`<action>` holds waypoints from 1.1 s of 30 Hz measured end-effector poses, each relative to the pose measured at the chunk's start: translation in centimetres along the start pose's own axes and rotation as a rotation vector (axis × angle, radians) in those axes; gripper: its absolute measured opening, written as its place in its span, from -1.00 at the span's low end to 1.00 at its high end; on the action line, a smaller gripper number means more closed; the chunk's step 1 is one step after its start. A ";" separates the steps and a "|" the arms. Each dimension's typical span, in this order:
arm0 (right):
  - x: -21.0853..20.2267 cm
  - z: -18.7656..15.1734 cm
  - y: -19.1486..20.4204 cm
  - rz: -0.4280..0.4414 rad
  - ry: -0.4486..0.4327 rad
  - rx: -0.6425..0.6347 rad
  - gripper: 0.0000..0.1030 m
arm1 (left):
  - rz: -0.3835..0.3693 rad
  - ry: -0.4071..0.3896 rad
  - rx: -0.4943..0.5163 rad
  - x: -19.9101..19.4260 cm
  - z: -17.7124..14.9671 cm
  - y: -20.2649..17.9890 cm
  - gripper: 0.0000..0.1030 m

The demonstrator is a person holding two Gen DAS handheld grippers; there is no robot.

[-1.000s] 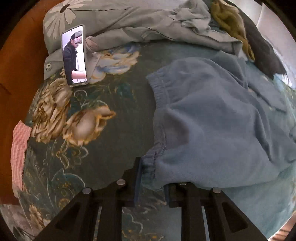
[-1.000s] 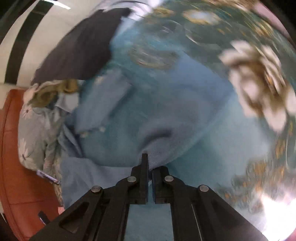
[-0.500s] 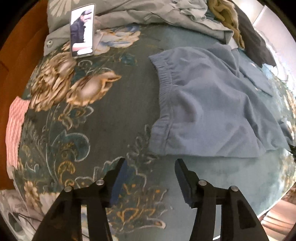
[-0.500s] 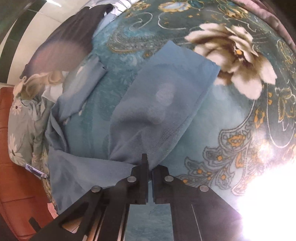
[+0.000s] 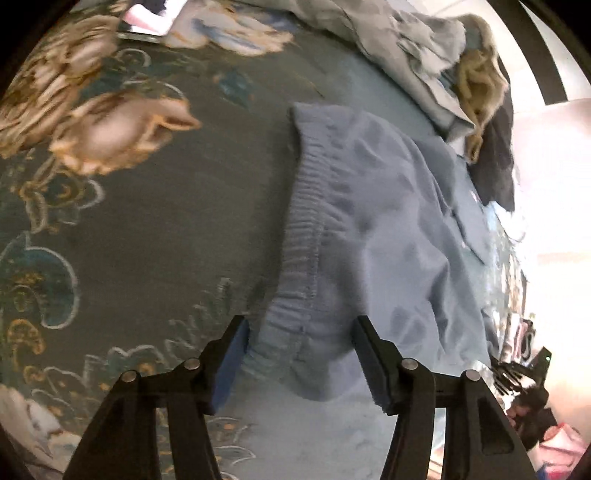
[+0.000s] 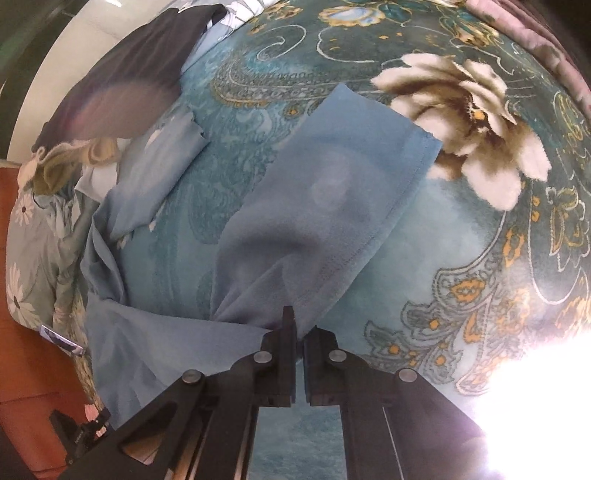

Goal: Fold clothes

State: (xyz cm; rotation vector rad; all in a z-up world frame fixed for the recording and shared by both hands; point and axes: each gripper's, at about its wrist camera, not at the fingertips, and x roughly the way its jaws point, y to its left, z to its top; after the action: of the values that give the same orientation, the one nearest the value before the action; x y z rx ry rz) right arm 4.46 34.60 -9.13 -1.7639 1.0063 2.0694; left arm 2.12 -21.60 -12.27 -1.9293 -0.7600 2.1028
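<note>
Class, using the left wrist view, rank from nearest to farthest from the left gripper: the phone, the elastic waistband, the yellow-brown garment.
1. elastic waistband, its near end between the open jaws of the left gripper.
2. yellow-brown garment, far right.
3. phone, top left edge.

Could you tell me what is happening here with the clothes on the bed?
A person with a gripper in each hand is folding a pair of light blue fabric trousers spread on a teal floral blanket. The right gripper is shut on a trouser leg near its hem. The left gripper is open, its fingers on either side of the elastic waistband, not yet closed. More clothes lie heaped at the far edge.
</note>
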 end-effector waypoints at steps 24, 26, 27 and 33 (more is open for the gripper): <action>-4.7 -3.4 1.1 0.026 -0.014 -0.108 -0.95 | 0.078 -0.111 0.021 -7.7 -2.6 3.0 -0.75; -3.2 -4.4 -0.4 0.006 0.025 -0.061 -0.95 | 0.085 -0.069 -0.010 -5.9 -3.4 3.9 -0.75; -2.6 -4.9 -1.2 -0.004 0.040 -0.041 -0.95 | 0.086 -0.050 -0.023 -5.1 -3.8 4.3 -0.75; -1.6 -5.7 -3.0 -0.012 0.087 -0.004 -0.94 | 0.016 -0.023 -0.098 -4.1 -4.0 5.0 -0.58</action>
State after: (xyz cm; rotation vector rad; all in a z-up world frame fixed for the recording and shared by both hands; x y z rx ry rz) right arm 11.02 33.51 -8.86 -1.8715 1.0125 2.0046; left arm 7.53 -26.79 -11.19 -1.9695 -0.8701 2.1388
